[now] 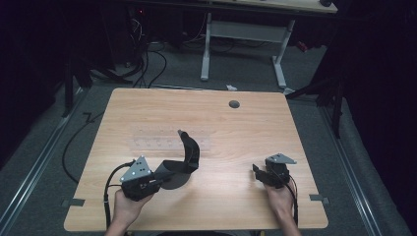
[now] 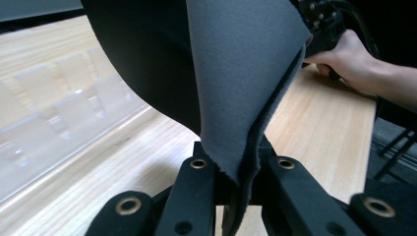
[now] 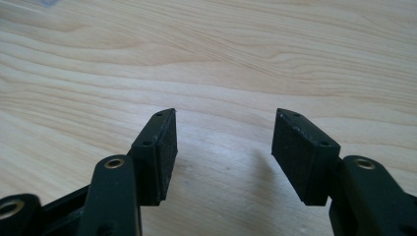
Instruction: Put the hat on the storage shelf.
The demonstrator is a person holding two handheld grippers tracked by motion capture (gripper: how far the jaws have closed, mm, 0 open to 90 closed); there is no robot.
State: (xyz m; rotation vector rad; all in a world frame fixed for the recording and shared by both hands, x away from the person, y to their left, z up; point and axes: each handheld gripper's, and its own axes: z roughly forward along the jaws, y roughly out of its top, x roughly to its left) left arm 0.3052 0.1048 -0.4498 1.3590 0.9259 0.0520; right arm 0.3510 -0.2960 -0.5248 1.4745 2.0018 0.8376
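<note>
Pinching grey cloth [image 2: 241, 73] — left gripper [image 2: 235, 182]; right gripper [image 3: 223, 147] jaws apart.

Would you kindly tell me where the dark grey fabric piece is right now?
In the high view the dark grey fabric piece hangs curled above the wooden table, left of centre, clamped in the left claw, beside a clear plastic tray.

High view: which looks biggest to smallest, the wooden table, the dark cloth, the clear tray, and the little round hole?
1. wooden table
2. clear tray and dark cloth, held by the left gripper: too alike to rank, since the cloth is lifted and folded and the tray's edges are faint
3. round hole
</note>
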